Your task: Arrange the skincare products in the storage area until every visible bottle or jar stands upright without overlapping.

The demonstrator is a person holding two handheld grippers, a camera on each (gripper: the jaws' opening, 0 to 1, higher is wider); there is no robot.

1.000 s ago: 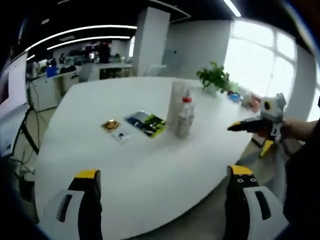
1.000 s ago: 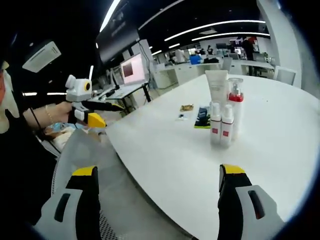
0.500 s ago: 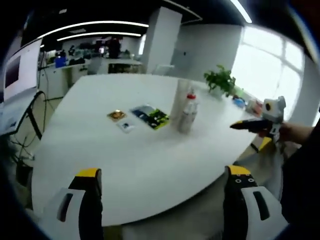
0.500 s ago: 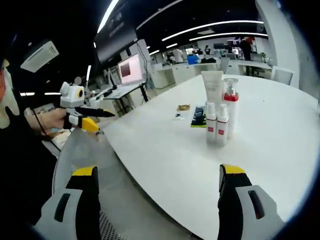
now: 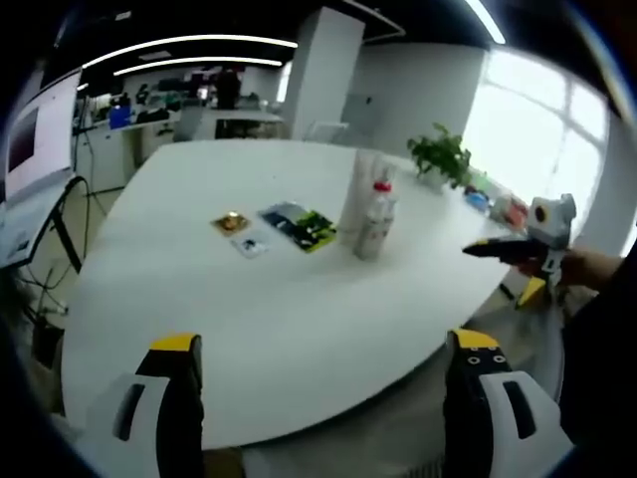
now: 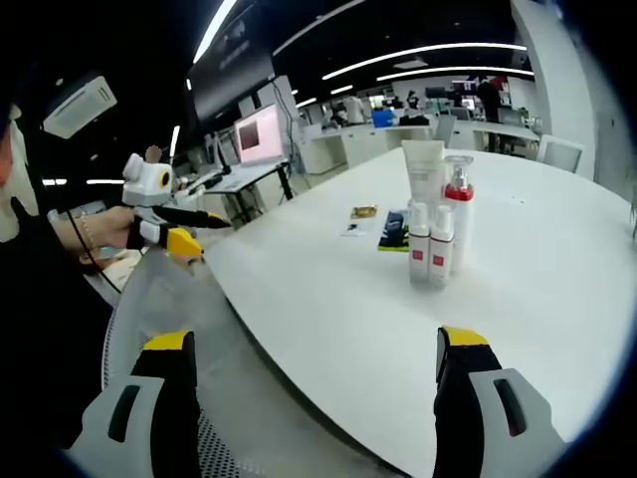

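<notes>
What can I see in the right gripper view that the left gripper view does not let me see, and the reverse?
Right gripper view alone: two small white bottles with red labels, and a lit monitor. Left gripper view alone: a potted plant by bright windows. Shared: the white table, the upright tube, the red-collared pump bottle, the flat packets, with open jaws in front.

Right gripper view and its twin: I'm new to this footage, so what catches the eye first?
A tight cluster of upright skincare bottles stands mid-way across the big white table, with flat sachets lying beside it. Both hand-held grippers hang open off the table's edge, the left hand-held gripper in a hand opposite the right hand-held gripper.
</notes>
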